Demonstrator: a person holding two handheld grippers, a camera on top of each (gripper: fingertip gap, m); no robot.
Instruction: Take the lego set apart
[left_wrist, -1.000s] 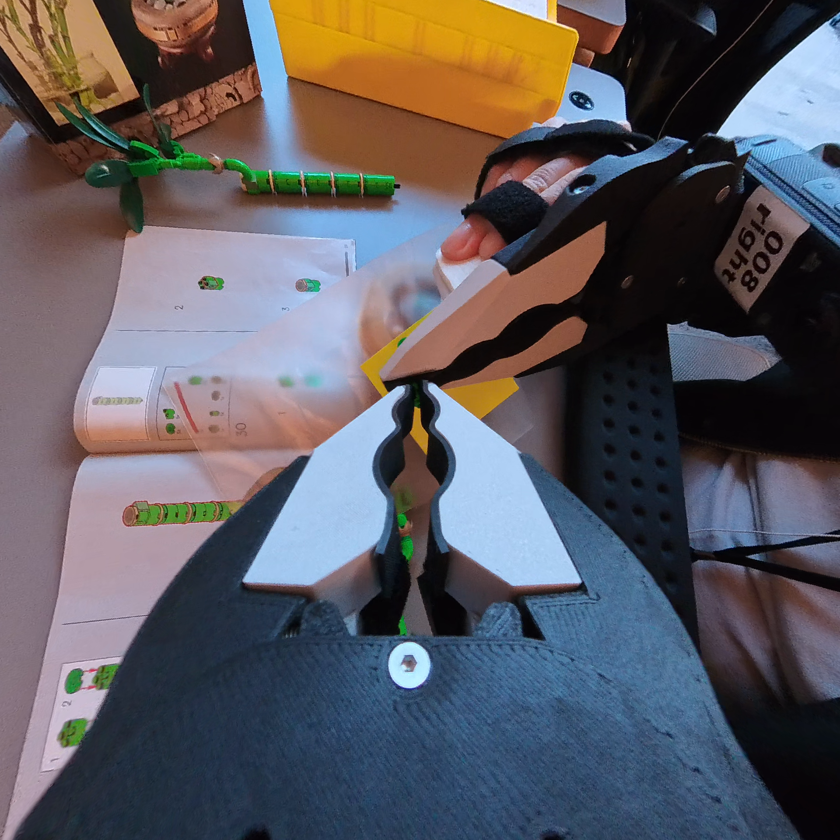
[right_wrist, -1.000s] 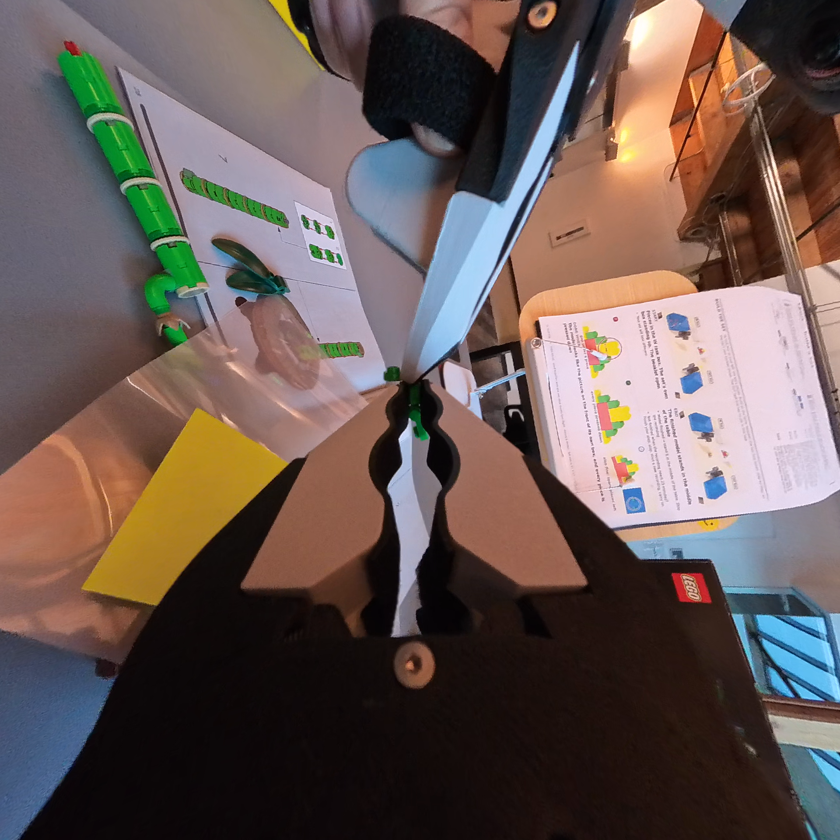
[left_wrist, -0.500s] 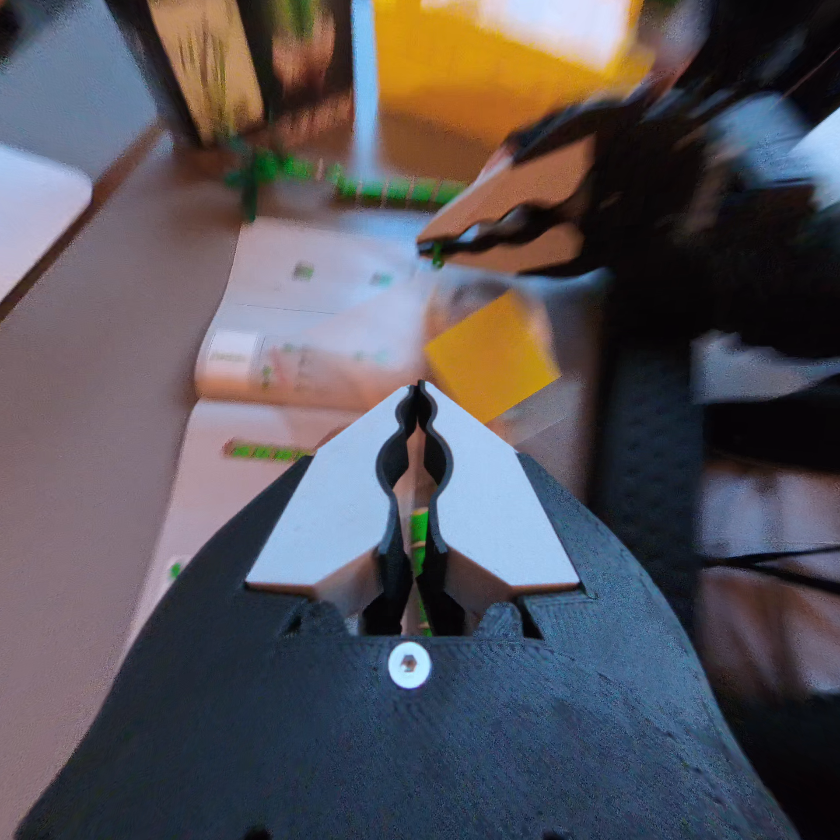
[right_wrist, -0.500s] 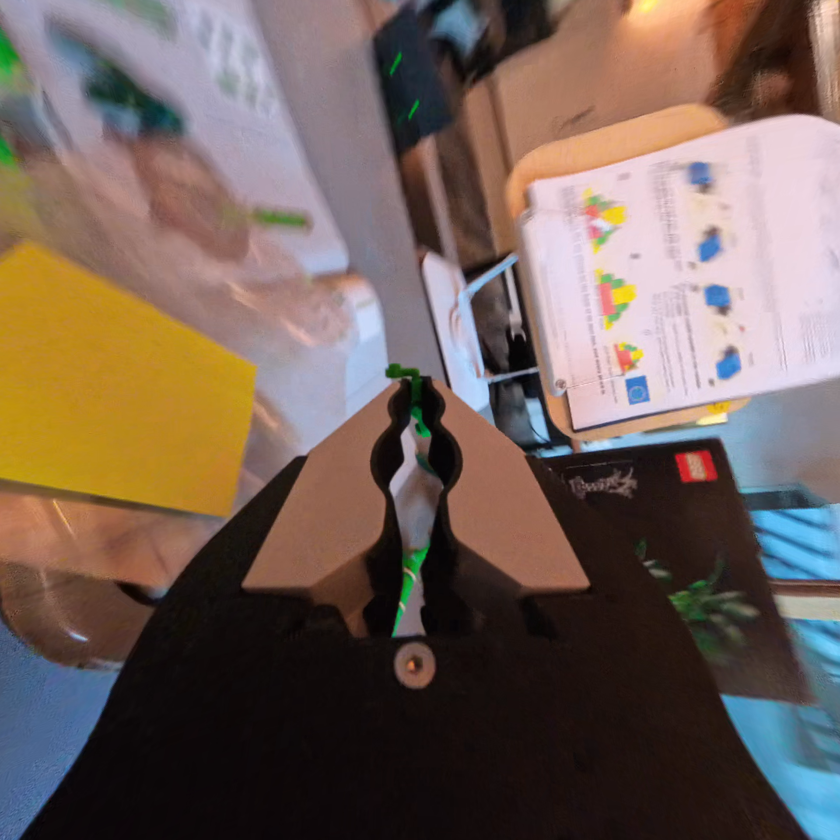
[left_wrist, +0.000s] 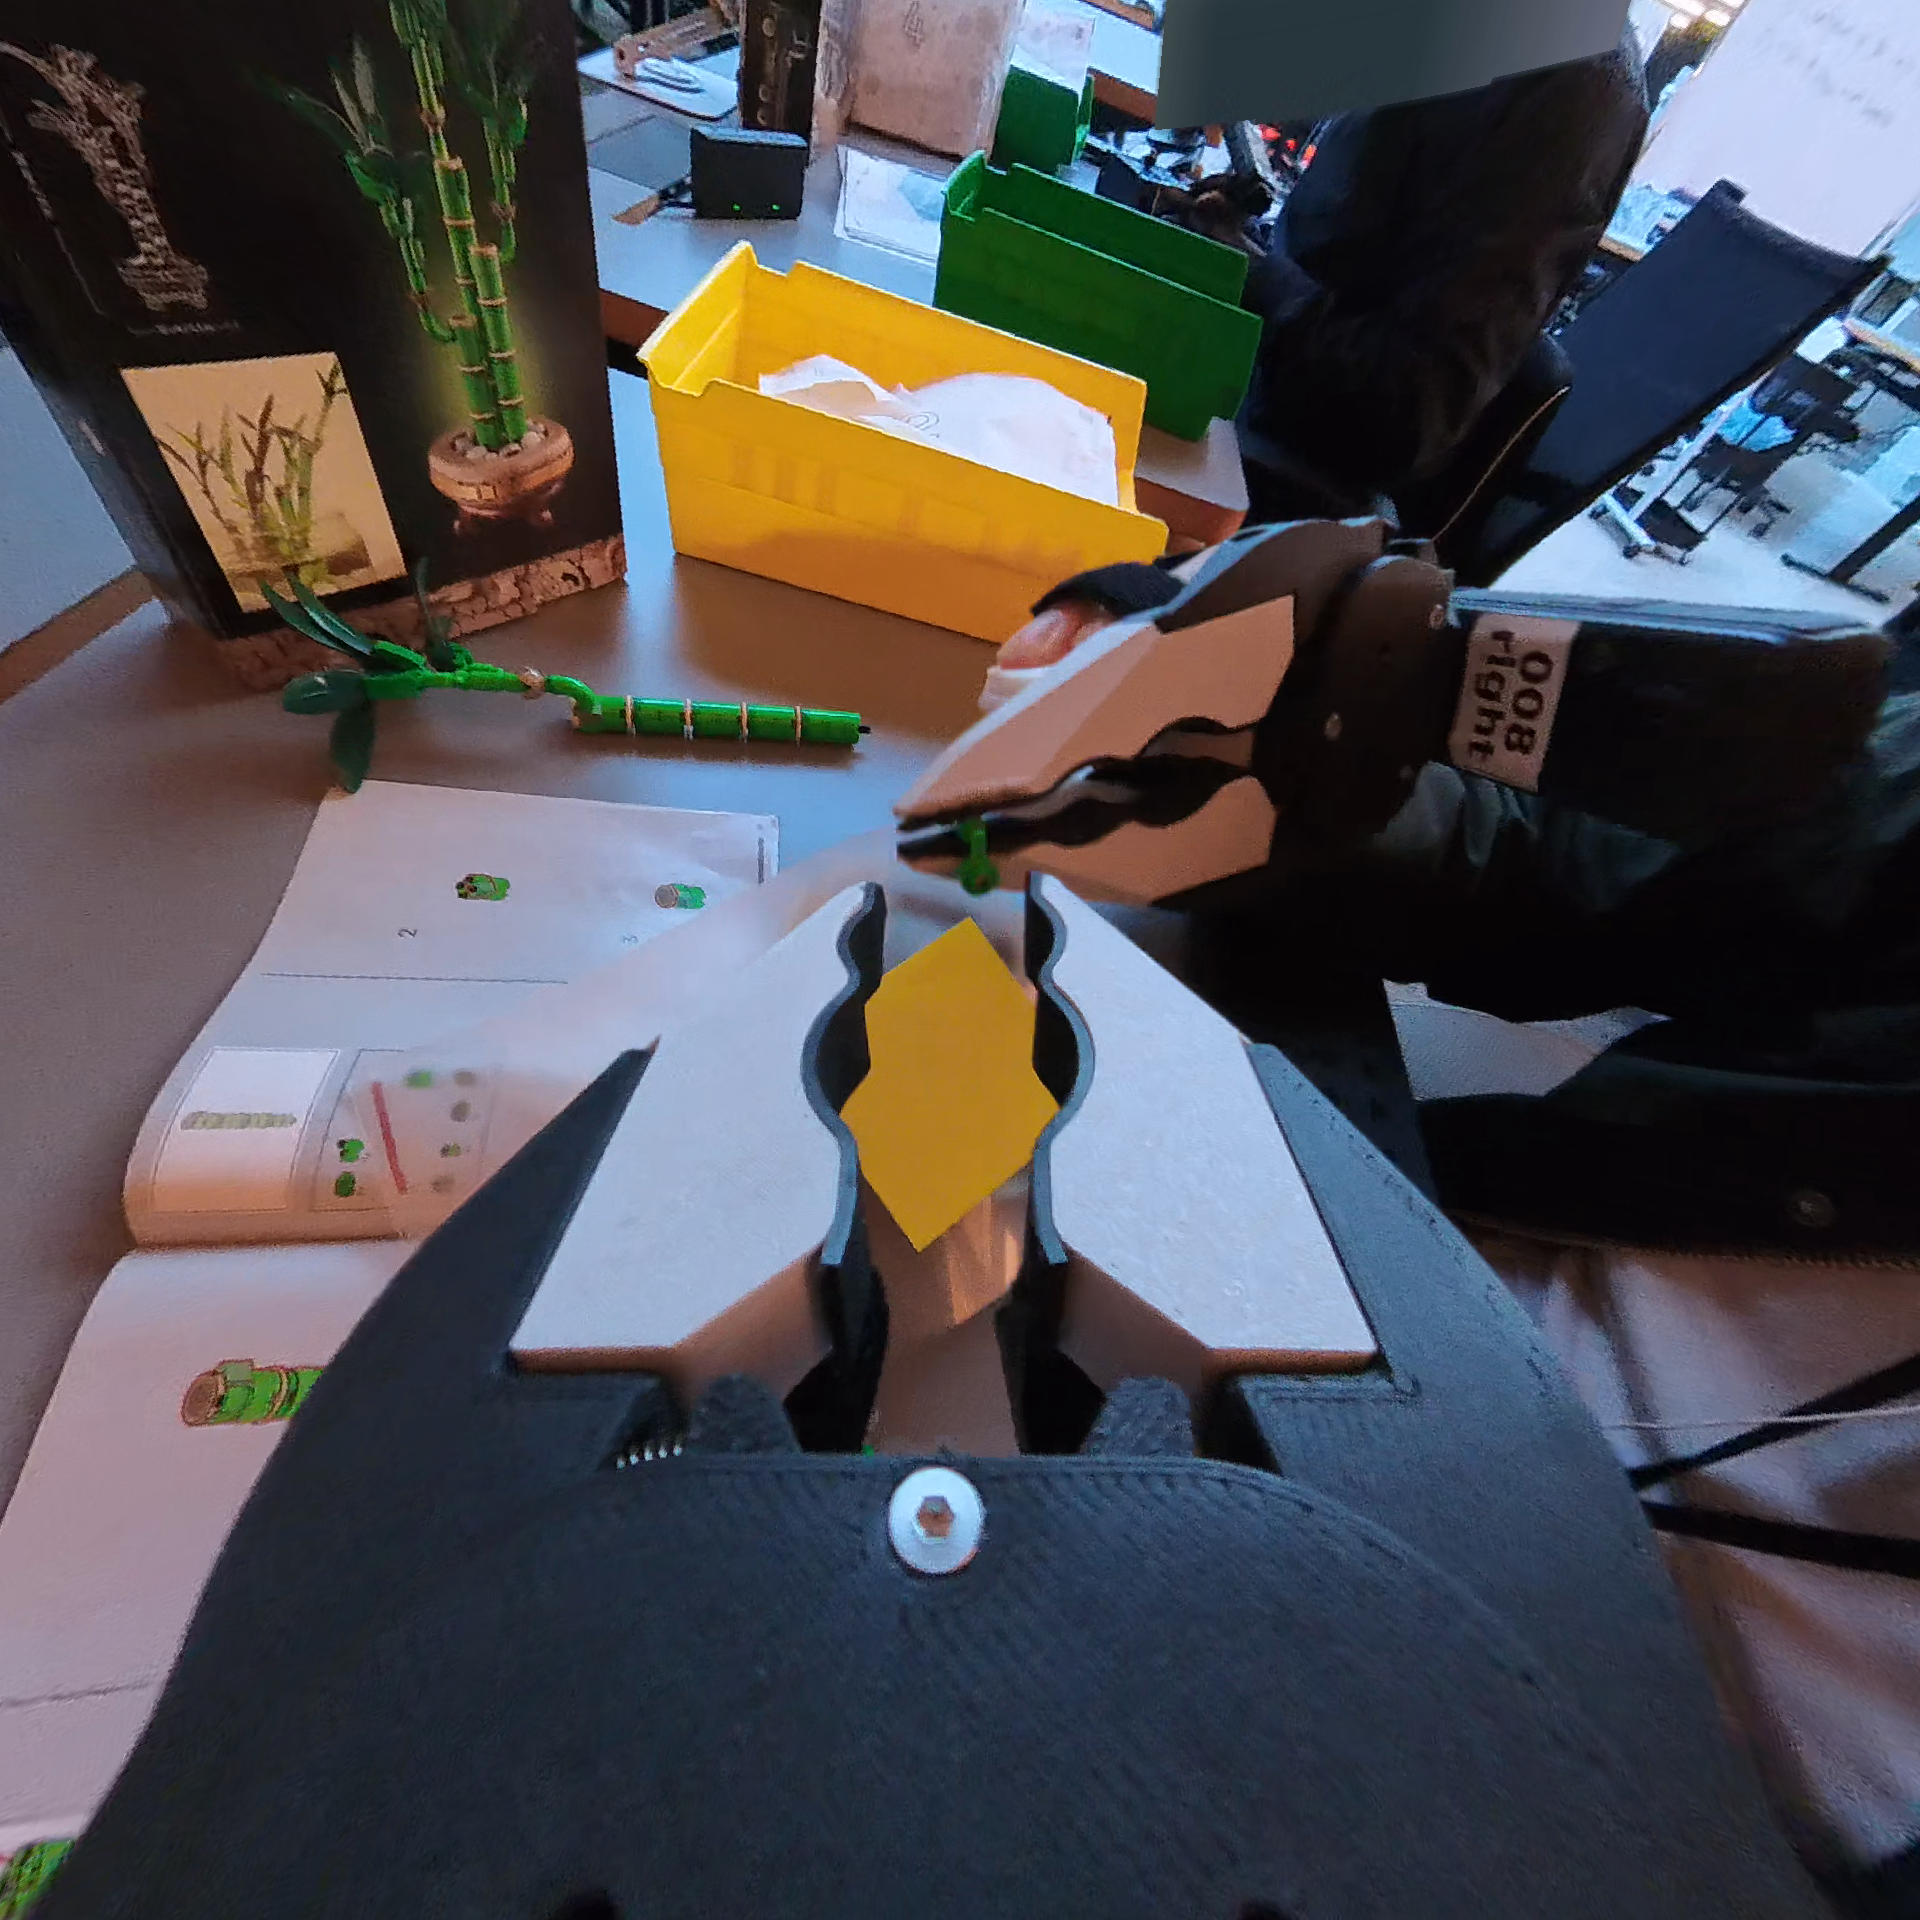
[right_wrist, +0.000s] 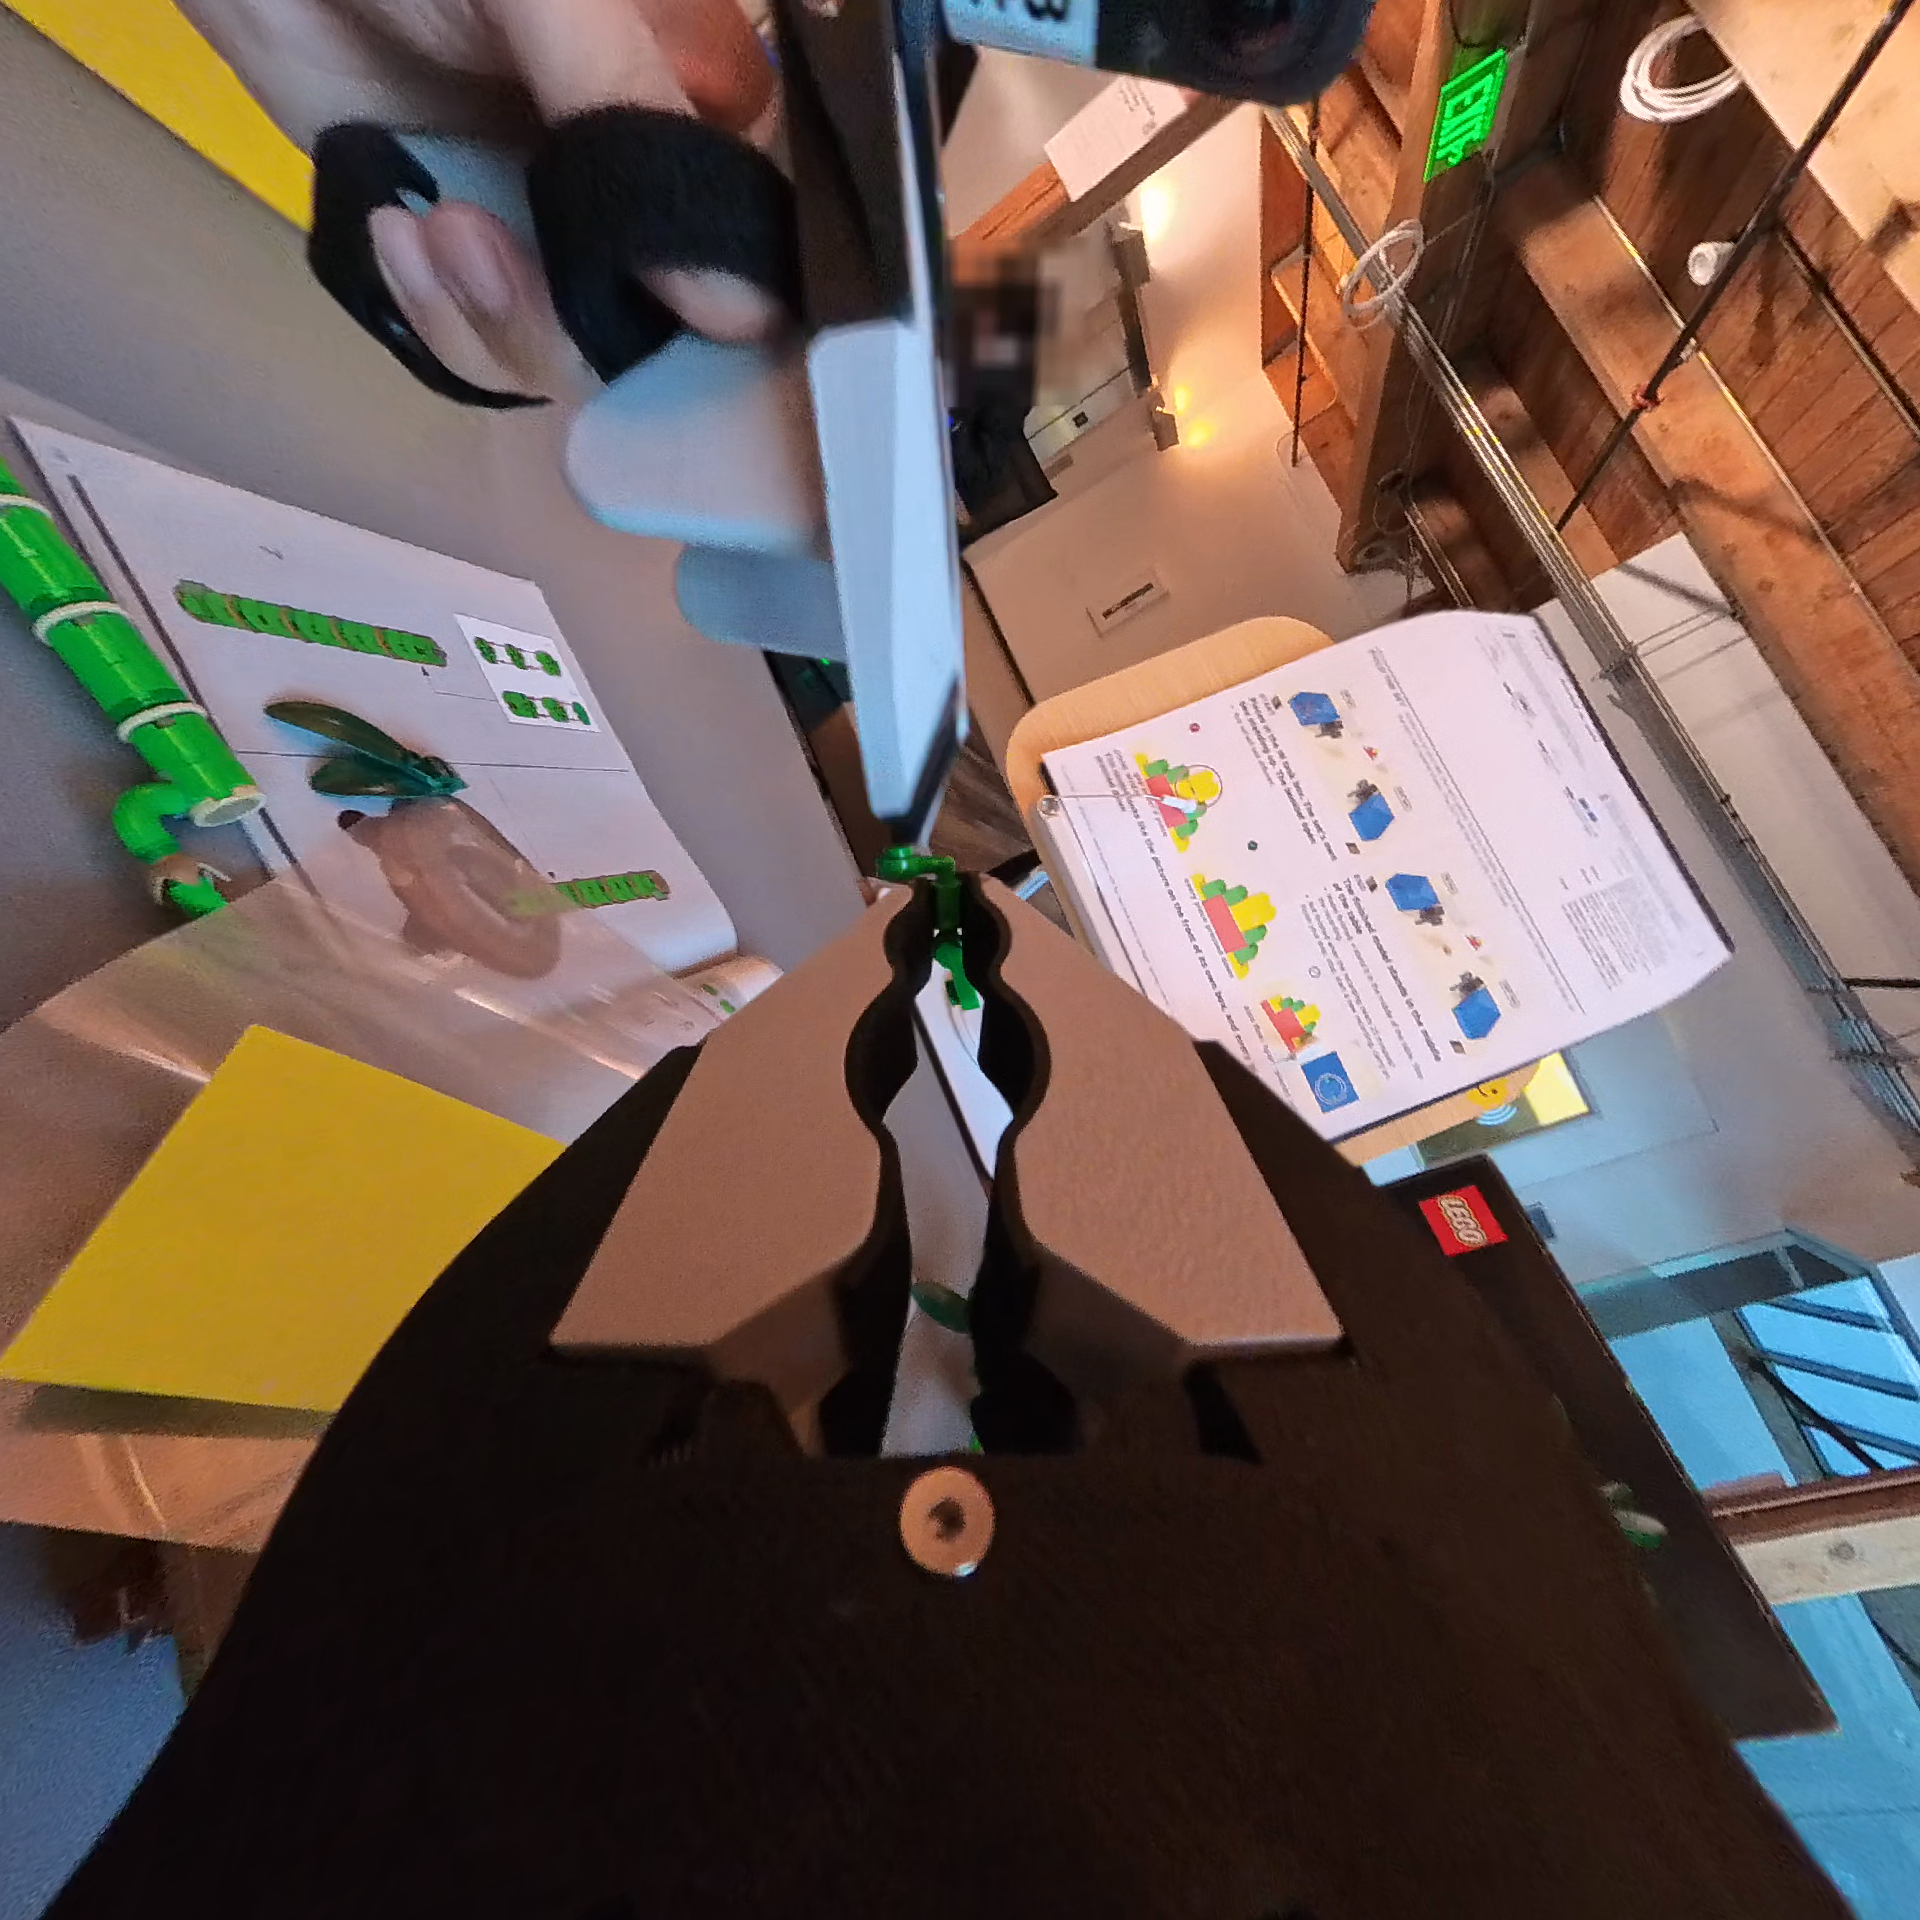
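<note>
Right gripper (left_wrist: 940, 836) pinches a small green lego piece (left_wrist: 975, 860), mostly hidden between its tips. Half a second ago the left gripper (left_wrist: 954, 902) was closed; now its jaws stand apart, empty, just below. A bamboo stalk (left_wrist: 717, 717) lies on the table (left_wrist: 125, 831).

brown table (left_wrist: 125, 831) | black chair (left_wrist: 1662, 353) — far desks | wood-beam ceiling (right_wrist: 1621, 343) — warm lamps
</note>
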